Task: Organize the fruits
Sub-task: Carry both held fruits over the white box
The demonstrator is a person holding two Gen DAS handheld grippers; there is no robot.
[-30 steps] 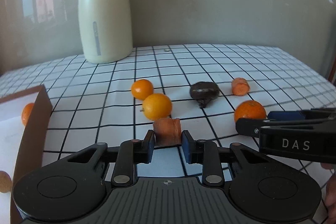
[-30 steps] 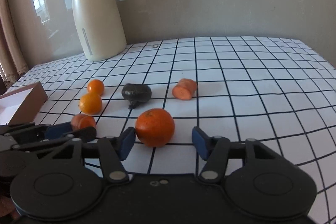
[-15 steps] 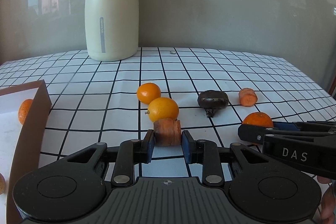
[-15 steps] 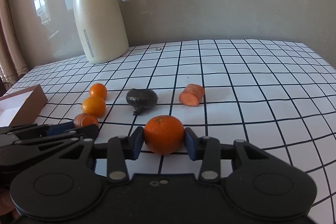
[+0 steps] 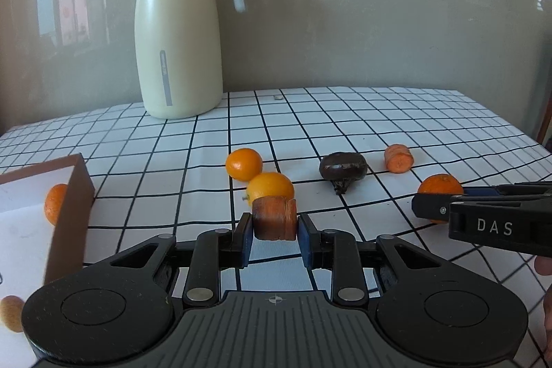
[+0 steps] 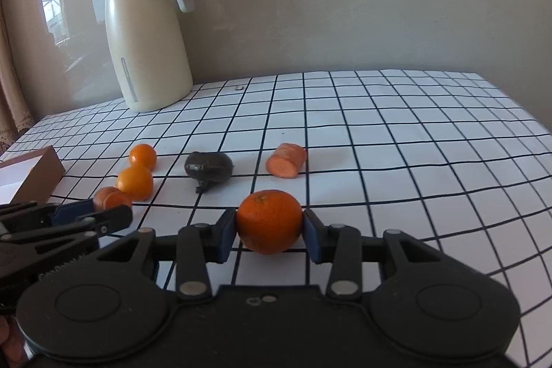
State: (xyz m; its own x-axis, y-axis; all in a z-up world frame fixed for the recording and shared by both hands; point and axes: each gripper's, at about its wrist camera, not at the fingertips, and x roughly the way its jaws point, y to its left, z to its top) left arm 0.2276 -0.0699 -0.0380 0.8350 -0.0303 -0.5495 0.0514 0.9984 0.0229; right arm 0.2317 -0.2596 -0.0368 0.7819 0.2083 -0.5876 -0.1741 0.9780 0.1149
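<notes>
My left gripper [image 5: 275, 235] is shut on a carrot chunk [image 5: 274, 218] and holds it above the checked tablecloth. My right gripper [image 6: 269, 230] is shut on a tangerine [image 6: 269, 221], also lifted a little. In the right wrist view the left gripper [image 6: 103, 212] shows at the lower left with its carrot chunk [image 6: 110, 197]. In the left wrist view the right gripper [image 5: 438, 207] shows at the right with the tangerine [image 5: 440, 187]. Two small oranges [image 5: 243, 163] [image 5: 270, 187] lie mid-table. A second carrot chunk [image 5: 398, 158] lies further right.
A brown box [image 5: 67, 212] with a white inside stands at the left and holds an orange [image 5: 55, 202]. A dark wrinkled fruit [image 5: 341, 166] lies between the oranges and the far carrot. A cream thermos jug [image 5: 177, 57] stands at the back by the wall.
My right gripper has closed on the tangerine and raised it. My left gripper has lifted the carrot chunk off the table.
</notes>
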